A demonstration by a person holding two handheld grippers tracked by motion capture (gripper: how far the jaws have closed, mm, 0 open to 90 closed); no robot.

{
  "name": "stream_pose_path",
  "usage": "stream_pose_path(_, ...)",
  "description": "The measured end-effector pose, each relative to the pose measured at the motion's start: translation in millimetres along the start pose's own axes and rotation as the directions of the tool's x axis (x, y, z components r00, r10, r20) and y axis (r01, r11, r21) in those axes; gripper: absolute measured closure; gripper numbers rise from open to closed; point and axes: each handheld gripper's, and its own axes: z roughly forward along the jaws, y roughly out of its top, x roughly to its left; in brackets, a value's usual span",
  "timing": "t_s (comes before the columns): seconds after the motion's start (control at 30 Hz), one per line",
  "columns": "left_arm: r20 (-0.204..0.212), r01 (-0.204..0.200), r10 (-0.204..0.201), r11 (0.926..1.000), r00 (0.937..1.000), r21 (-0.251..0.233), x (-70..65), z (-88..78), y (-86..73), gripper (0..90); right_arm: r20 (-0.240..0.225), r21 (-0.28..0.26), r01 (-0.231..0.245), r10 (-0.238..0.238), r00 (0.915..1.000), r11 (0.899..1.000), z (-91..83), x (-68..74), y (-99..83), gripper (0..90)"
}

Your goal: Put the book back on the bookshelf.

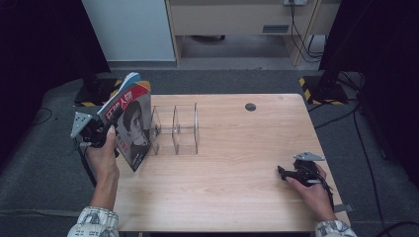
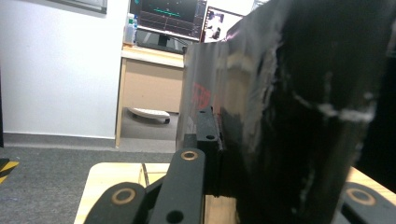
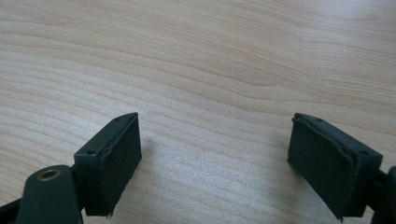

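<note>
A small stack of books [image 1: 132, 121], the front one with a red title and a portrait on its cover, is held tilted above the table's left edge. My left gripper [image 1: 105, 129] is shut on it from the left. In the left gripper view the dark cover [image 2: 289, 107] stands between the jaws, with one pad [image 2: 208, 133] pressed against it. A clear acrylic divider rack [image 1: 177, 129] stands just right of the books. My right gripper [image 1: 283, 172] rests low over the table at the right, its jaws [image 3: 215, 158] wide apart with bare wood between them.
The wooden table [image 1: 232, 192] has a round cable hole [image 1: 250, 106] at the back. Grey carpet surrounds it, with stand bases marked in yellow and black [image 1: 323, 91] behind. A desk and cables [image 1: 301, 34] stand farther back.
</note>
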Motion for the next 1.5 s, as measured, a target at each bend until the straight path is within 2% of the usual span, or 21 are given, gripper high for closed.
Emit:
stream_pose_path(0.17, -0.001, -0.003, 0.003, 1.0, 1.0, -0.002, -1.6, 1.0, -0.6, 84.9, 0.002, 0.0, 0.0, 0.0, 1.0, 1.0, 0.1, 0.1, 0.0, 17.4)
stream_pose_path(0.3, 0.003, 0.009, -0.009, 0.9999, 1.0, -0.011, -0.7, 1.0, -0.2, 84.8, 0.001, 0.0, 0.0, 0.0, 1.0, 1.0, 0.0, 0.1, 0.0, 17.4)
stream_pose_path(0.7, 0.007, -0.006, 0.006, 0.9998, 1.0, -0.018, -2.0, 1.1, -6.6, 84.4, -0.001, 0.0, -0.001, 0.001, 1.0, 1.0, -0.1, 0.4, 0.0, 17.4)
stream_pose_path(1.03, -0.002, -0.003, 0.002, 0.9996, 1.0, -0.029, 1.7, -1.6, -6.1, 84.6, -0.001, 0.0, 0.0, 0.0, 1.0, 1.0, -0.2, 0.4, -0.1, 17.4)
stream_pose_path(1.5, -0.017, -0.006, 0.006, 0.9996, 0.9998, -0.027, 3.9, -2.1, -13.9, 83.5, -0.002, 0.0, 0.001, -0.001, 1.0, 1.0, -0.3, 0.5, -0.1, 17.4)
